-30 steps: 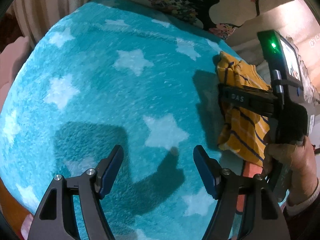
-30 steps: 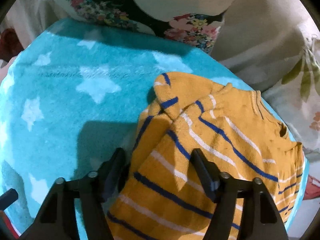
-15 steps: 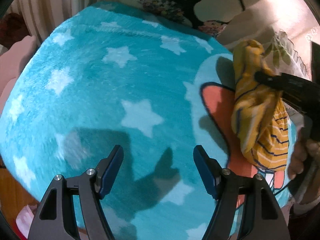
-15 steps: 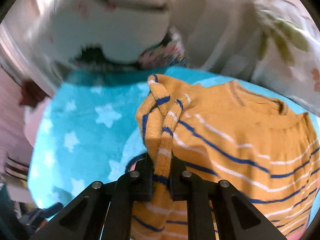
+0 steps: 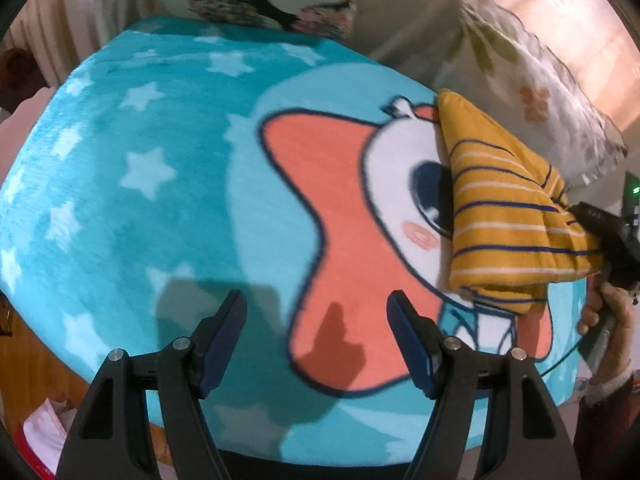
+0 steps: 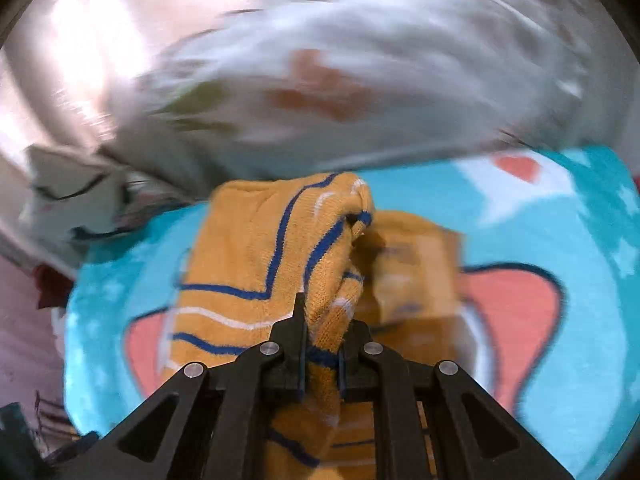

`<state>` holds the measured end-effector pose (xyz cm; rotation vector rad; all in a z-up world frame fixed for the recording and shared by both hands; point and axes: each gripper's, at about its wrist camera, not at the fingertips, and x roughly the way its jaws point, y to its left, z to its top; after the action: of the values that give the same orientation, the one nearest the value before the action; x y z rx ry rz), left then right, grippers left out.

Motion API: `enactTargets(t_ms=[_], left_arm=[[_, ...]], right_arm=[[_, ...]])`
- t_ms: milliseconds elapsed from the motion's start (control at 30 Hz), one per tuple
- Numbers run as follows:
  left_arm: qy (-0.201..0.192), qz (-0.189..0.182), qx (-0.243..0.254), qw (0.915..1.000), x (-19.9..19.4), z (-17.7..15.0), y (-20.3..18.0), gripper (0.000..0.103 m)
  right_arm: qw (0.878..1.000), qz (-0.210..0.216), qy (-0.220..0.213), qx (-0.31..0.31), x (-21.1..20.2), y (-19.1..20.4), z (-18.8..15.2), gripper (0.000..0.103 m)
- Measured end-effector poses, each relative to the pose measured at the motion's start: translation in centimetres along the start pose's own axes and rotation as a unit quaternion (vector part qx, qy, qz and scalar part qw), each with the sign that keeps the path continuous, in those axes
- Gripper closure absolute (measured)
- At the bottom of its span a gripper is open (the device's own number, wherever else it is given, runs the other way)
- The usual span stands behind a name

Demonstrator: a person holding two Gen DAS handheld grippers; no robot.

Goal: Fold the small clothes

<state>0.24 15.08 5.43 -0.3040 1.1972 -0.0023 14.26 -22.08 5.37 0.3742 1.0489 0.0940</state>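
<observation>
A small yellow sweater point(image 5: 508, 216) with blue and white stripes hangs lifted at the right side of the turquoise star blanket point(image 5: 152, 152). My right gripper point(image 6: 322, 344) is shut on a bunched fold of the sweater point(image 6: 280, 248) and holds it above the blanket. It shows in the left wrist view point(image 5: 600, 228) at the right edge, gripping the sweater. My left gripper point(image 5: 316, 332) is open and empty, low over the blanket's cartoon print, left of the sweater.
The blanket point(image 6: 580, 216) carries a large orange and white cartoon figure point(image 5: 352, 248). Floral pillows point(image 5: 532, 92) lie along the far and right side. The blanket's front edge point(image 5: 240, 440) drops off near my left gripper.
My right gripper closed on the sweater and lifted it off the blanket, carrying it rightward. My left gripper moved right across the blanket and stayed open.
</observation>
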Motion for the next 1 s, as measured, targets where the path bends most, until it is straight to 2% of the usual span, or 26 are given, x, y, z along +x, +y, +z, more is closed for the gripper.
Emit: enactTargets(t_ms=[67,100,167,200,333,367,433,500,567,667,733,800,833,900,1000], left_arm=[[0.003,-0.002,0.004,1.0,0.3,-0.6,-1.3,0.032],[0.004,-0.001,0.006,1.0,0.4,-0.7,-1.9,0.032],[0.003,0.002,0.013,0.9999,0.3,-1.0,-3.0,0.032],[0.0,0.003,0.018,0.9998,0.2,-1.0,-3.6,0.032],[-0.006,0.005,0.029,0.9995,0.3,-0.8,-5.5,0.032],[-0.005,0.004,0.031,0.9995,0.4,-0.8,-6.0,0.032],[-0.002,0.0,0.035,0.9994,0.7,-0.4,-7.0,0.032],[0.0,-0.008,0.041,0.9991,1.1,0.0,-8.1,0.032],[-0.007,-0.012,0.057,0.9983,1.1,0.6,-9.9,0.032],[-0.023,-0.014,0.085,0.996,1.0,1.7,-12.7,0.032],[-0.031,-0.021,0.101,0.9942,1.3,2.7,-14.7,0.032],[-0.033,-0.023,0.113,0.9927,2.0,3.4,-16.1,0.032],[-0.031,-0.022,0.12,0.9921,2.7,3.7,-16.8,0.032],[-0.019,-0.016,0.128,0.9915,4.4,4.1,-17.7,0.032],[0.026,-0.004,0.138,0.99,7.8,3.6,-18.4,0.032]], right_arm=[[0.999,0.023,0.019,0.028,1.0,-3.1,-0.2,0.092],[0.997,0.055,0.034,0.044,1.8,-4.7,-0.4,0.09],[0.993,0.083,0.041,0.078,2.2,-6.8,-0.6,0.08],[0.991,0.089,0.035,0.097,1.5,-8.1,-0.5,0.07],[0.989,0.088,-0.001,0.122,-2.3,-10.7,0.1,0.066],[0.989,0.091,-0.008,0.119,-3.2,-10.9,0.2,0.065],[0.986,0.125,-0.02,0.105,-5.1,-10.2,0.5,0.065],[0.982,0.174,-0.014,0.078,-6.2,-8.2,0.2,0.066],[0.98,0.195,-0.002,0.048,-6.1,-6.2,-0.5,0.067],[0.984,0.175,0.037,0.008,-4.0,-4.3,-2.2,0.069],[0.988,0.127,0.09,0.001,-1.2,-4.5,-3.8,0.083],[0.988,0.09,0.123,-0.003,0.3,-5.3,-5.2,0.084],[0.987,0.092,0.129,-0.002,0.4,-5.6,-5.7,0.088],[0.987,0.089,0.137,0.0,0.3,-6.0,-6.3,0.089],[0.986,0.082,0.147,-0.014,0.0,-5.8,-6.3,0.089]])
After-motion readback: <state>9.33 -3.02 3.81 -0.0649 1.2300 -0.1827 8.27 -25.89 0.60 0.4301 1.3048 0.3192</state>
